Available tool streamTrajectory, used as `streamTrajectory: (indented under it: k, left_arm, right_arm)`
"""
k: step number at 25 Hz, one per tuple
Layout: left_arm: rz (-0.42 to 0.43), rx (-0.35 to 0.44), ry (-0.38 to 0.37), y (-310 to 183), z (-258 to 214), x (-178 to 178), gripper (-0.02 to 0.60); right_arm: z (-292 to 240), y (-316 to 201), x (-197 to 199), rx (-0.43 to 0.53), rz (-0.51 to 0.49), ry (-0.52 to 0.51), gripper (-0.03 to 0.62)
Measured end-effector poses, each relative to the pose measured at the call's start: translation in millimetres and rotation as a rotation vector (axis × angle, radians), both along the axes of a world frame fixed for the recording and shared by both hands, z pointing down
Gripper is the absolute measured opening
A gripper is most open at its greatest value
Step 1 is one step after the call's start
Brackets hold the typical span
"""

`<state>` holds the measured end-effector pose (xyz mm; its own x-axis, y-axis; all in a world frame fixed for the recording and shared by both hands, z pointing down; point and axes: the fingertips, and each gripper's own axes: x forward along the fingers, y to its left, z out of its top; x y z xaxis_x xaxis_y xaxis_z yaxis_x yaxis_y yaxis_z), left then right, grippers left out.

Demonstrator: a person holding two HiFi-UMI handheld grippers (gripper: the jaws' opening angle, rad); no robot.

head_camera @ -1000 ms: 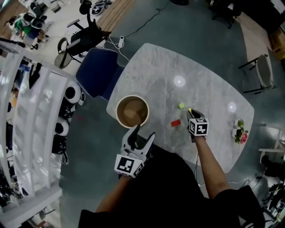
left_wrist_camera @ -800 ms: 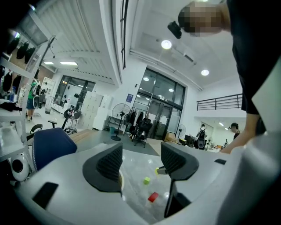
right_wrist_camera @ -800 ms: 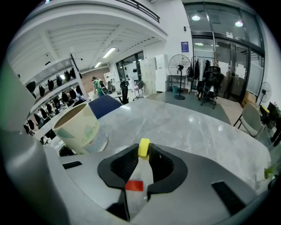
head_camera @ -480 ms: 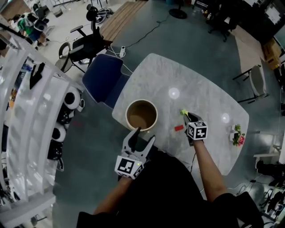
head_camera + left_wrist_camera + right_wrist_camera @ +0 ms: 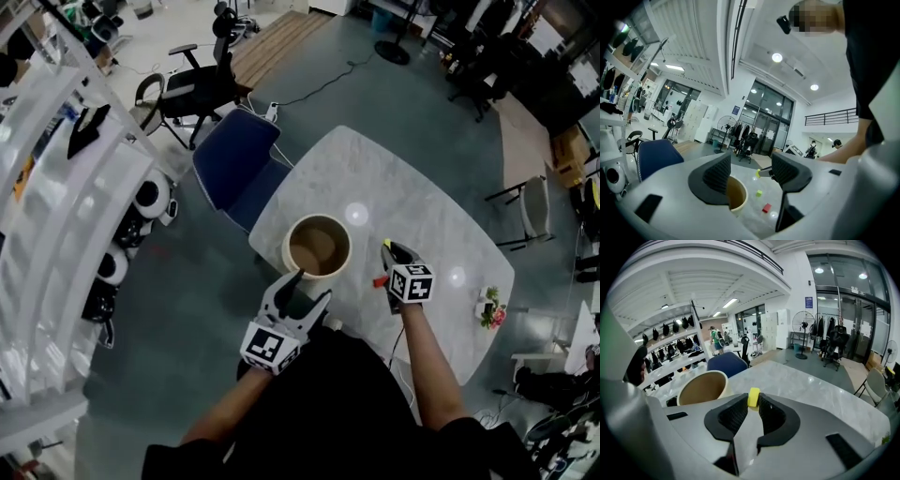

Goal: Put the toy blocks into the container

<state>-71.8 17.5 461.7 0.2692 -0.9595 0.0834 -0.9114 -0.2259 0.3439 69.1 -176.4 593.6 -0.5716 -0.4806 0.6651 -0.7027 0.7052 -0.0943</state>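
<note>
A tan round container (image 5: 319, 246) stands on the white marble table (image 5: 422, 206). My right gripper (image 5: 389, 250) hangs above the table just right of it, shut on a small yellow block (image 5: 753, 397) at the jaw tips. On the table below lies a red block (image 5: 380, 280); the left gripper view shows that red block (image 5: 766, 208) and a green block (image 5: 759, 192) beyond the container (image 5: 736, 197). My left gripper (image 5: 305, 287) is open with nothing between its jaws, level, its tips at the container's near rim.
A blue chair (image 5: 234, 164) stands at the table's far-left edge, a black office chair (image 5: 187, 89) beyond it. White shelves (image 5: 56, 216) run along the left. A small flower pot (image 5: 489, 309) sits at the table's right end.
My right gripper has risen off the table with the yellow block and moved left toward the container. My left gripper has moved forward up to the container's rim.
</note>
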Motion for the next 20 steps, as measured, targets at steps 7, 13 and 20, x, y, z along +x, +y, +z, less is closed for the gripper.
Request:
streamTrajectory:
  k: [7, 13, 20]
  left_arm:
    - [-0.025, 0.027, 0.024, 20, 2, -39, 0.250]
    - [-0.032, 0.006, 0.051, 44, 5, -68, 0.250]
    - [-0.051, 0.016, 0.047, 57, 3, -99, 0.249]
  right_arm:
    - [-12, 24, -63, 0.008, -0.072, -0.017, 0.066]
    - [-21, 45, -111, 0.015, -0.112, -0.031, 0.066]
    - [-9, 66, -154, -0.024, -0.196, 0.014, 0.066]
